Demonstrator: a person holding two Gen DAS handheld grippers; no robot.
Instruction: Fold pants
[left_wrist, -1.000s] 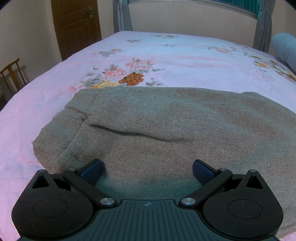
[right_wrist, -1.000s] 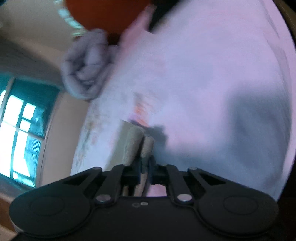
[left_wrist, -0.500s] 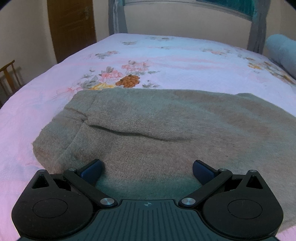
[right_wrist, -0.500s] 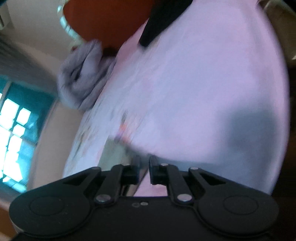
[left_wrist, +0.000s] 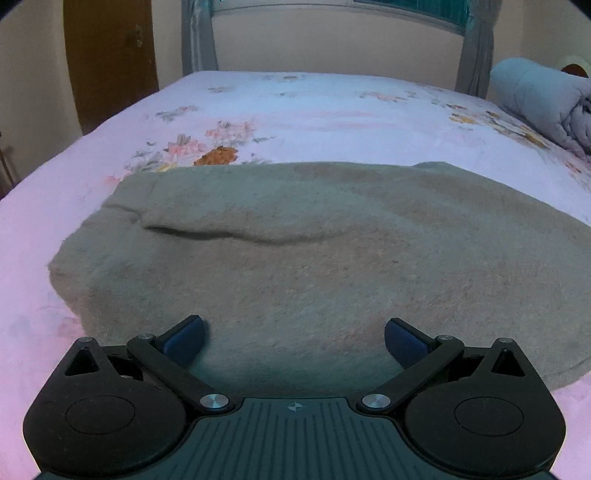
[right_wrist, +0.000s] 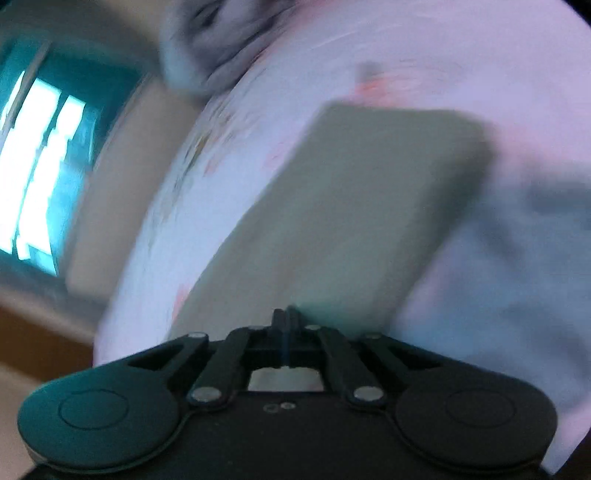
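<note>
With the pants (left_wrist: 314, 266) lying folded on the bed (left_wrist: 295, 107), left gripper (left_wrist: 293, 341) jaws wide and right gripper (right_wrist: 286, 321) jaws closed empty, the next step probably requires regrasping an edge.

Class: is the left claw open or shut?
Open. The left claw has its two blue fingertips spread wide, with the grey pants showing between them, ungripped.

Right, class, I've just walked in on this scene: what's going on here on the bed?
A person with a hand-held gripper in each hand is folding grey-green pants on a floral bedsheet. The left hand-held gripper is open, hovering over the near edge of the pants without gripping. The right hand-held gripper has its fingers closed together at the cloth's edge; that view is blurred, so whether it pinches fabric is unclear. A rolled grey quilt lies at the far right.
</note>
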